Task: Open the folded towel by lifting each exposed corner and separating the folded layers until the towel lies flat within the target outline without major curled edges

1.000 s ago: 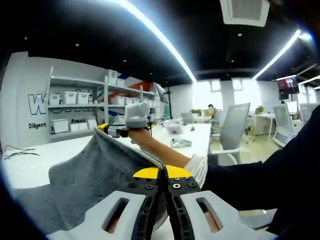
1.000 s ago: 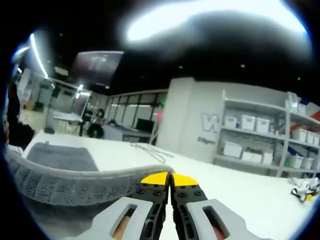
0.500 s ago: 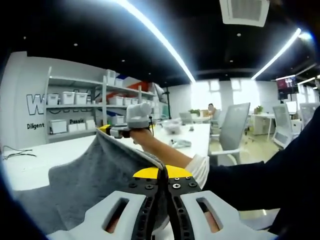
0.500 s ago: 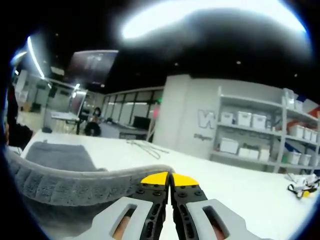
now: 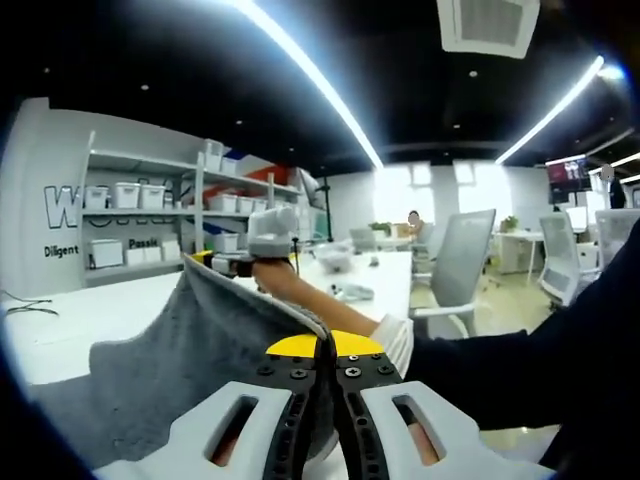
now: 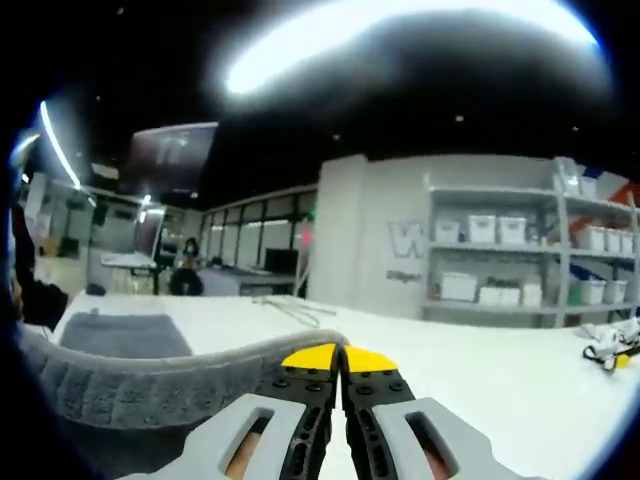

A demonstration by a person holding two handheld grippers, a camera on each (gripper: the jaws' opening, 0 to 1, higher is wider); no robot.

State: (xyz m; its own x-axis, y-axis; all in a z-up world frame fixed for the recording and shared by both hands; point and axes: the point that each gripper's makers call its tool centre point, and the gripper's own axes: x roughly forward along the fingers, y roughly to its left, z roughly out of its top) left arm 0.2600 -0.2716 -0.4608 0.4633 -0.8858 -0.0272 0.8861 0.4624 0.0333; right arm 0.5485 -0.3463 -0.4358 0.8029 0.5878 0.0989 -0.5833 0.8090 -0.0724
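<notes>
The towel is grey cloth with a soft, nubby pile, matt all over; its raised hem at lower left of the right gripper view looks thick and looped. Each hand-held gripper is smooth, matt pale plastic with yellow tips and dark screw-studded inner faces. The bench is smooth white, faintly glossy.

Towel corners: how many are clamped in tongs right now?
2. The left tongs pinch one edge of the grey towel; the right tongs hold the far raised corner. Remaining corners hang out of sight.
</notes>
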